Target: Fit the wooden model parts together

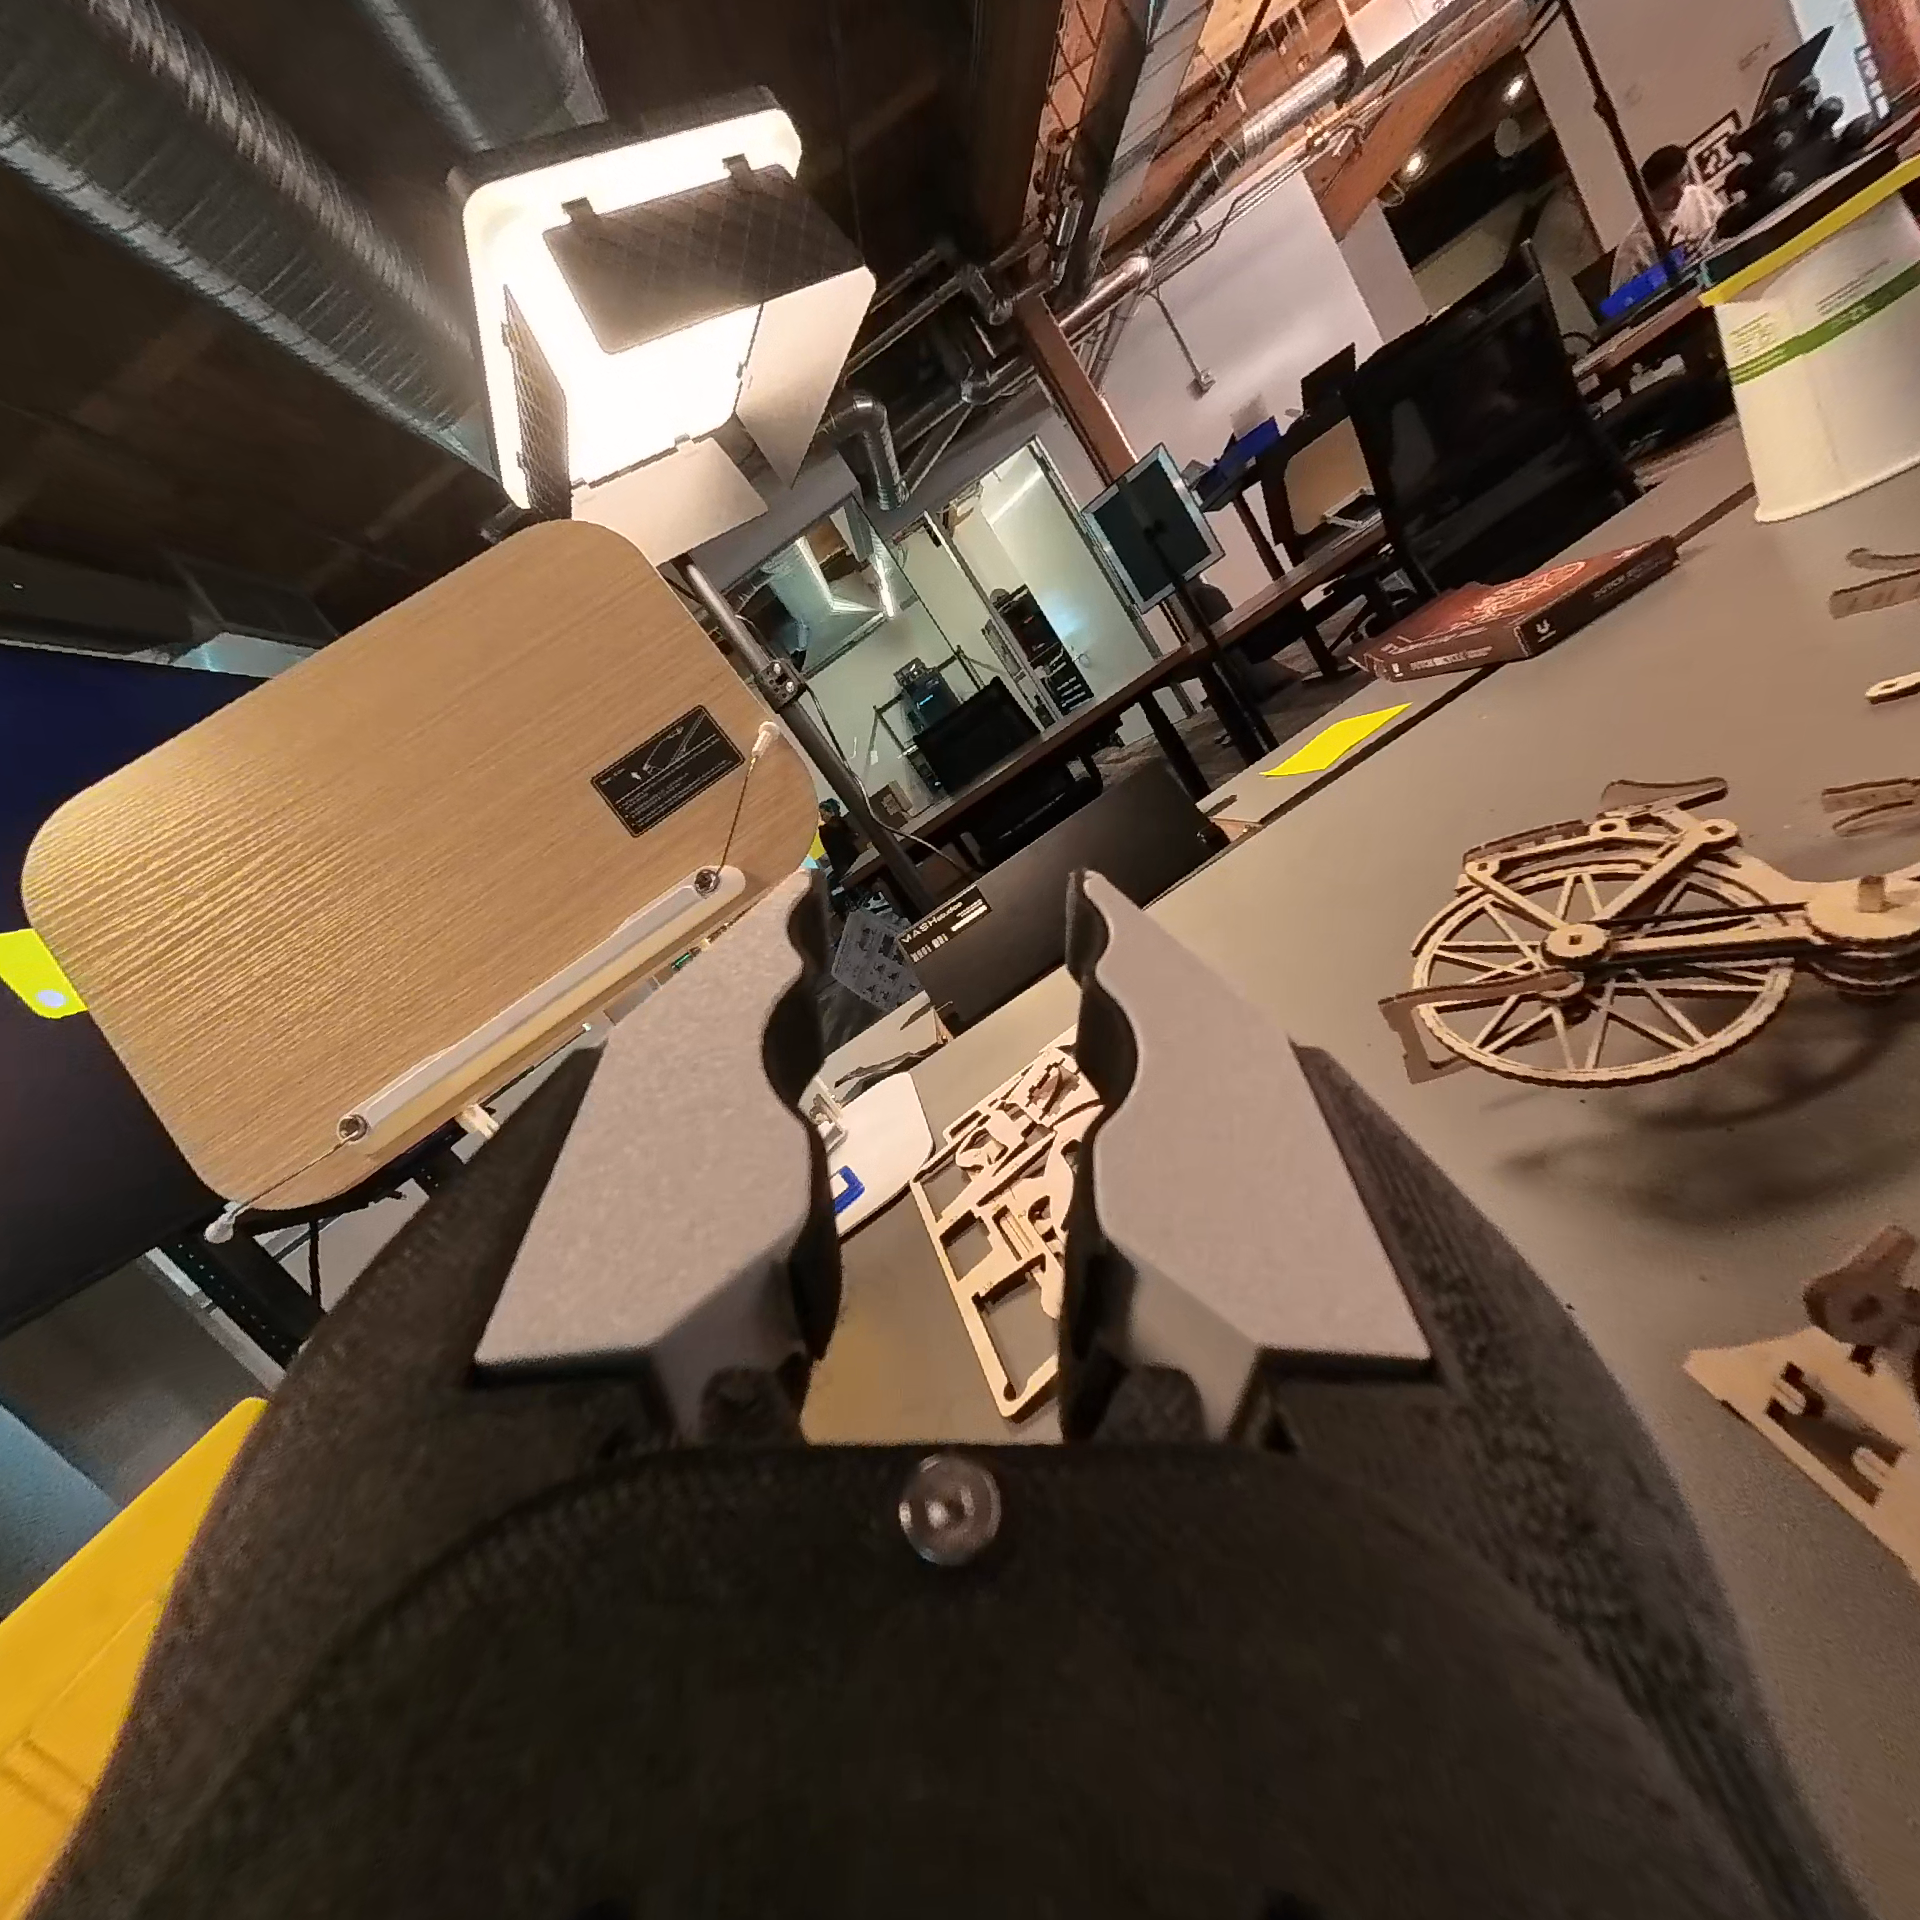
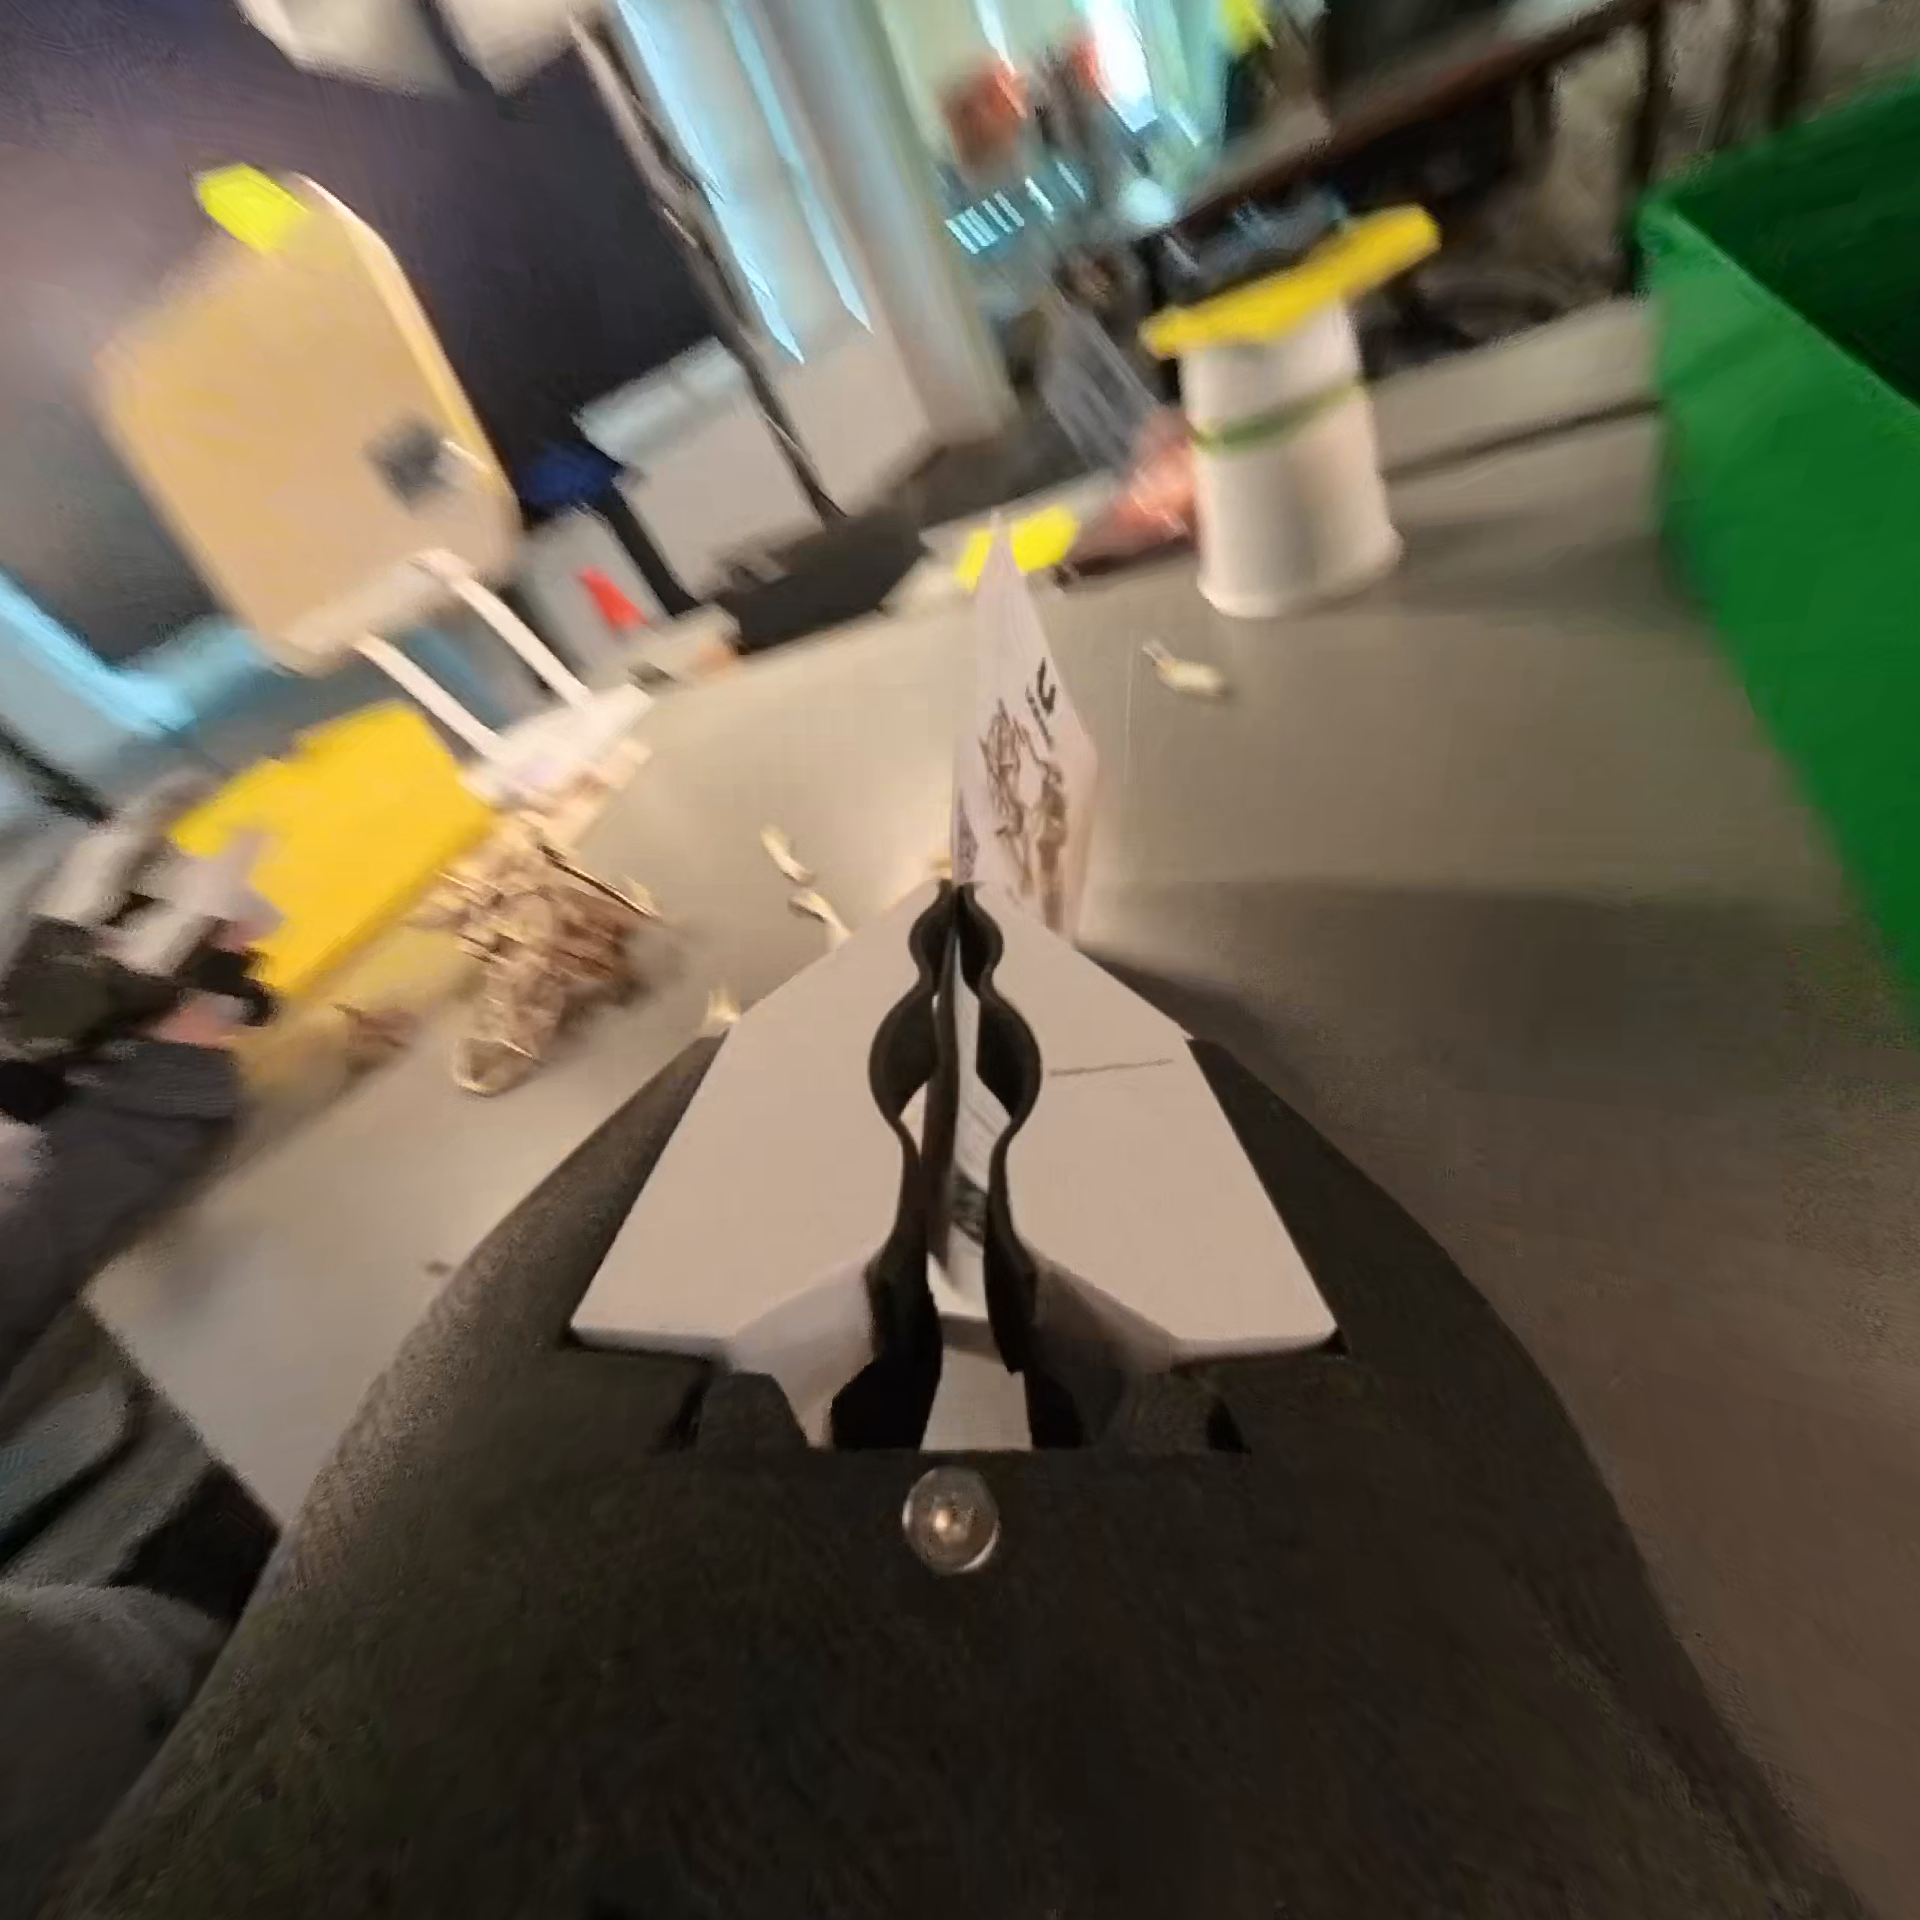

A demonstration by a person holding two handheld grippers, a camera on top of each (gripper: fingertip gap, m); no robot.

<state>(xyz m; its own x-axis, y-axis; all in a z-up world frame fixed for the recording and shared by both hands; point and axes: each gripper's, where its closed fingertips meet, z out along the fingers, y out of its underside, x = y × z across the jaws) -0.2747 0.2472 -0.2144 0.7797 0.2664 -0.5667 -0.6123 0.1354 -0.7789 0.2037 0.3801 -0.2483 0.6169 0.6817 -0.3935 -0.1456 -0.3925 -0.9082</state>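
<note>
Left gripper (image 1: 945,935) held above the grey table (image 1: 1558,1299), fingers spread wide apart with nothing between them. Beyond the gap, flat on the table: a punched-out wooden parts sheet (image 1: 1003,1226), most of its pieces already removed. To the right of that, a partly built wooden bicycle model (image 1: 1621,951), lying with its spoked wheel toward the camera and thin black rods crossing the hub. Scattered near the right edge: loose wooden pieces (image 1: 1870,805) and a second cut sheet (image 1: 1829,1423). Farther back, a flat dark red box (image 1: 1527,623) and a white tub with a yellow lid (image 1: 1829,353). Off to the left, a wood-grain panel (image 1: 416,842) on a stand.

Right gripper (image 2: 958,896) pinched closed on a white printed sheet (image 2: 1023,790), probably an instruction leaflet though motion blur hides detail; paper standing on edge and rising past the fingertips. Heavily smeared behind it: the wooden model (image 2: 540,935) at left on the table, small wooden bits (image 2: 1184,670) strewn about, and a green bin (image 2: 1808,416) at right.
</note>
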